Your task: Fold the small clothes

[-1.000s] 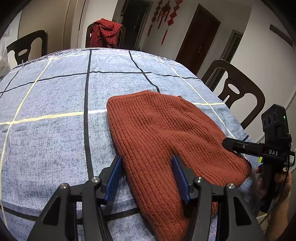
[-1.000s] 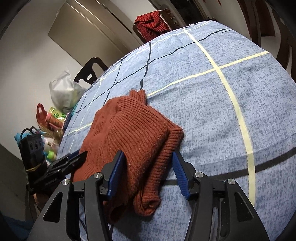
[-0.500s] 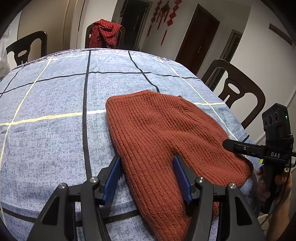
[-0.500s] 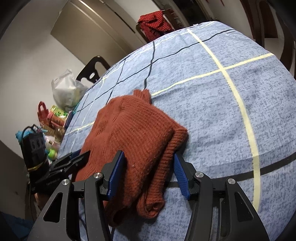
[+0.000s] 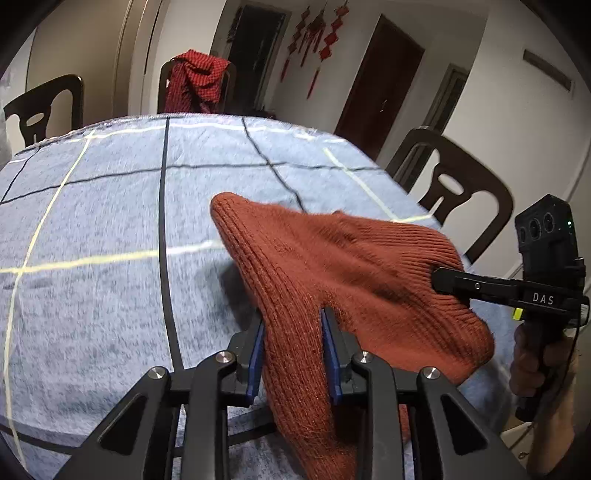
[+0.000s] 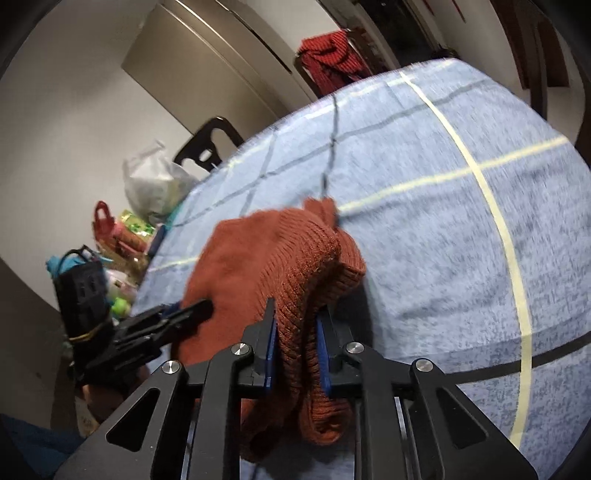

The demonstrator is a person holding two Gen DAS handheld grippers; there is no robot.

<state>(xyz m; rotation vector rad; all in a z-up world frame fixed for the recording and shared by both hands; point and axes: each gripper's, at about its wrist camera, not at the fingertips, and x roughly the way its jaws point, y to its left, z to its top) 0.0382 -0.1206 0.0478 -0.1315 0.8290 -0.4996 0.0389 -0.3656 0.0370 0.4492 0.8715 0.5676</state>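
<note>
Both tongs, left gripper [image 5: 292,347] and right gripper [image 6: 294,350], are closing on the rust knit sweater's [image 5: 332,266] near edge over the blue tablecloth [image 5: 92,295]. Grasp step; next, I judge, carry that edge across evenly.

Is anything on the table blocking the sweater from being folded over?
Nothing visible. The rust sweater is pinched in both hand-held grippers, left and right, jaws closing, and the blue tablecloth beyond it is bare.

– What sort of place is this?
– A home dining room: checked tablecloth [image 5: 110,229], dark wooden chairs [image 5: 458,192], red hanging ornaments [image 5: 317,33] by the doors, a red garment [image 5: 195,85] draped over a chair
</note>
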